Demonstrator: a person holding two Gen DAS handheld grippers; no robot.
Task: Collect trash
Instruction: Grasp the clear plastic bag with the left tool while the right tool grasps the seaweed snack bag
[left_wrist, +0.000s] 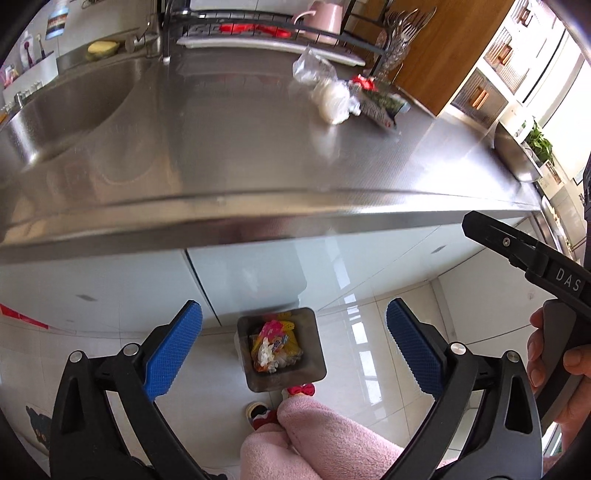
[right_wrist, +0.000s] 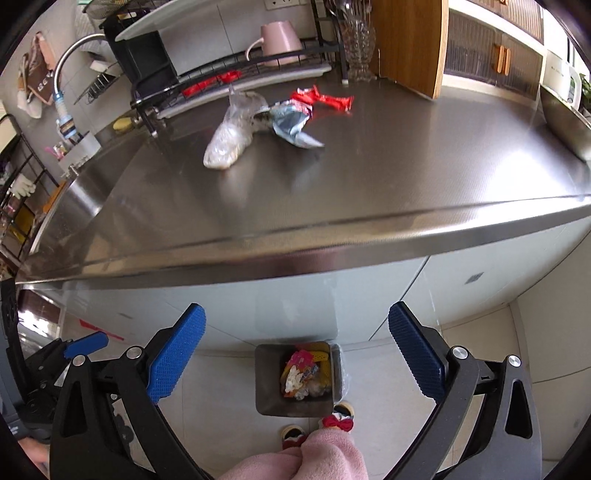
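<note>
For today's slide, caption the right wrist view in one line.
Open right claw above a part-filled bin; wrappers wait on the steel counter.

trash bin (left_wrist: 314, 373) on floor, wrappers (left_wrist: 347, 96) on counter (left_wrist: 221, 147)

Both grippers hang spread over the open trash bin (right_wrist: 295, 380), its mouth unobstructed. Ahead, bare steel countertop (right_wrist: 369, 177) leads to the clear plastic bag (right_wrist: 231, 136) and wrappers (right_wrist: 291, 122), hemmed behind by the dish rack (right_wrist: 236, 74) and wooden board (right_wrist: 410, 40).
</note>
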